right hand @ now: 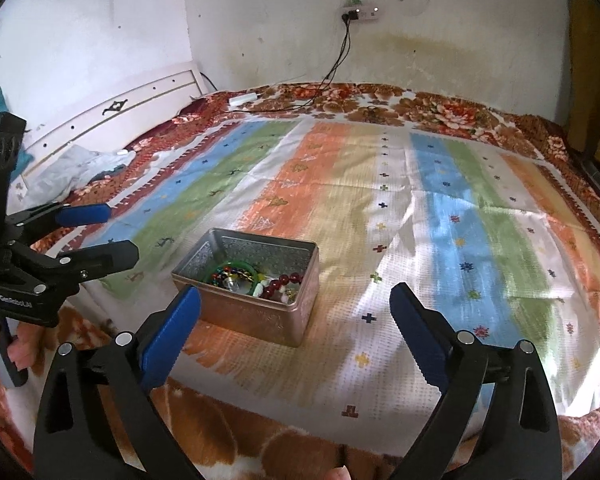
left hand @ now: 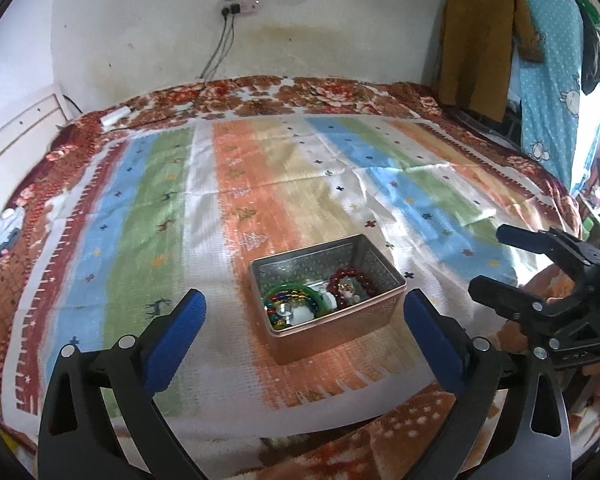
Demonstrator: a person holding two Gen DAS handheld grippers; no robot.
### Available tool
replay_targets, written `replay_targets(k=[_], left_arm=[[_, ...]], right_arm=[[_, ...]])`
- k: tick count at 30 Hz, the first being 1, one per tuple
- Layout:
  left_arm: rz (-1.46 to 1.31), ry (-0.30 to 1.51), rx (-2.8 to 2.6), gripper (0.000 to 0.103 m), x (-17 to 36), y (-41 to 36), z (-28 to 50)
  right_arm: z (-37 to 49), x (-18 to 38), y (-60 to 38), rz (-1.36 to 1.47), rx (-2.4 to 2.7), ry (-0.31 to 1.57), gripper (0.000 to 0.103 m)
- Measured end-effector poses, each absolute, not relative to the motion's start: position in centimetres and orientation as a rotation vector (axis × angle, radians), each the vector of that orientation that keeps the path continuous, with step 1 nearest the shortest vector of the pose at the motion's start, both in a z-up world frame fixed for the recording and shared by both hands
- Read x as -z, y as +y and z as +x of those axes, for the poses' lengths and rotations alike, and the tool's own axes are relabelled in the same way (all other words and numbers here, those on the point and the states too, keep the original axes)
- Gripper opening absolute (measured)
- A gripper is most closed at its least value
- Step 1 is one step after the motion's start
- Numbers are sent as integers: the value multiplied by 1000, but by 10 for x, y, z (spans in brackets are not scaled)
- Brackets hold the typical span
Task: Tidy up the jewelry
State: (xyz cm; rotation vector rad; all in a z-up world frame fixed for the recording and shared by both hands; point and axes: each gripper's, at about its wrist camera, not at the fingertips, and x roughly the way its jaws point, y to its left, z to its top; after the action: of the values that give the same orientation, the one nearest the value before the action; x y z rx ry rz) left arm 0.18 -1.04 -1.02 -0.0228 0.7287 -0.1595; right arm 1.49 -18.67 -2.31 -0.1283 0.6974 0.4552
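Jewelry (left hand: 320,300): red beads, green bangle, heaped in metal tin (left hand: 340,328); left tongs (left hand: 306,316) and right tongs (right hand: 296,312) spread, empty.

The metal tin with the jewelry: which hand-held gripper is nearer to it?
Left, by a little. The left hand-held gripper faces the tin head-on, open; the right hand-held gripper sits off to its right, also open.

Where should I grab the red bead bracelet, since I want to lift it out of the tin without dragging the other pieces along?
Probably take the red bead bracelet at its far arc, the part farthest from the green bangle, where the beads show bare against the tin floor. Come straight down through the open top with one hand-held gripper finger inside the loop and one outside. The tin's walls block any sideways approach.
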Motion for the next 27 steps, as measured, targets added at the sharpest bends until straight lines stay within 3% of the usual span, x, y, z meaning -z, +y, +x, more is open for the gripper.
replay_targets(k=[27], left_arm=[[-17,642,147,97,8,-15,-16]], right_arm=[[21,35,-190,-92,-454,745,96]])
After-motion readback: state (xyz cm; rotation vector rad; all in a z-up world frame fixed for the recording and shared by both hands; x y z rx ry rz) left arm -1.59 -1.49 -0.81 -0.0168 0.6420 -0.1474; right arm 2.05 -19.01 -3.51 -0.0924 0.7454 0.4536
